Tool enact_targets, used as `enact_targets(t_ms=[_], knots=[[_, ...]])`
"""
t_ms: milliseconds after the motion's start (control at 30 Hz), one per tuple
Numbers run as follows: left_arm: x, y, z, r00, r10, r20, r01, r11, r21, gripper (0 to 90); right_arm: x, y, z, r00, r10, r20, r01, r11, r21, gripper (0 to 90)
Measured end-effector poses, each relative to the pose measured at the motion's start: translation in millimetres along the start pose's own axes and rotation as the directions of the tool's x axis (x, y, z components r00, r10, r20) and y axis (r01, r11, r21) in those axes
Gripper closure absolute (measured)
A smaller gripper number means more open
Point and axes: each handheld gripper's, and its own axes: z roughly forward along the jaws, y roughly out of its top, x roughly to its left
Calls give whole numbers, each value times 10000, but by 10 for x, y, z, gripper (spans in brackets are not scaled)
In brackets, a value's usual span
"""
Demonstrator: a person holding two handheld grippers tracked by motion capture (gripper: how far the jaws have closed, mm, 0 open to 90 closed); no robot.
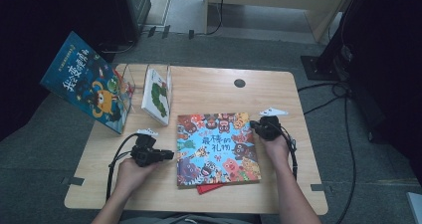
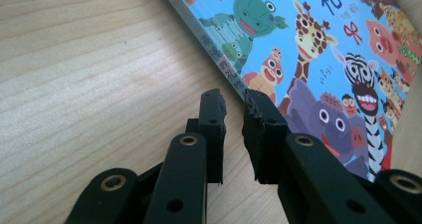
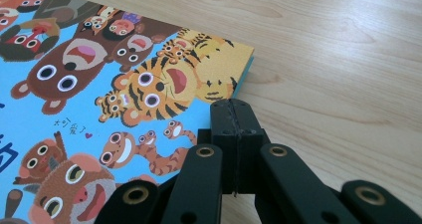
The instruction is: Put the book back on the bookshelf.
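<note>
Centrally on the pale wooden worktop (image 1: 209,92) lies a square picture book (image 1: 217,148), flat, its sky-blue cover crowded with cartoon animals. At its nine o'clock edge sits the left claw (image 2: 233,107), slightly parted, gripping nothing. At two o'clock the right claw (image 3: 233,115) rests clenched, empty, beside the tiger corner.
</note>
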Motion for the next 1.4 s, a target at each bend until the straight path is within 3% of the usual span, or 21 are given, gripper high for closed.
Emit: enact_targets(t_ms=[267,567,1067,1400], knots=[[-58,-15,72,9998,159,111,-161,9997,156,792,-12,30,22,9994,257,-242,-260,9996,-103,900],[-65,-13,75,9998,150,134,-151,9998,100,817,-12,2,-22,9990,220,-393,-223,9997,-86,900],[-102,-58,73,9998,73,171,-73,10000,49,840,47,70,75,9999,171,18,-171,9998,-136,900],[-134,-78,76,9999,61,120,-60,10000,-20,855,13,101,74,9995,296,-108,-298,9992,-275,900]])
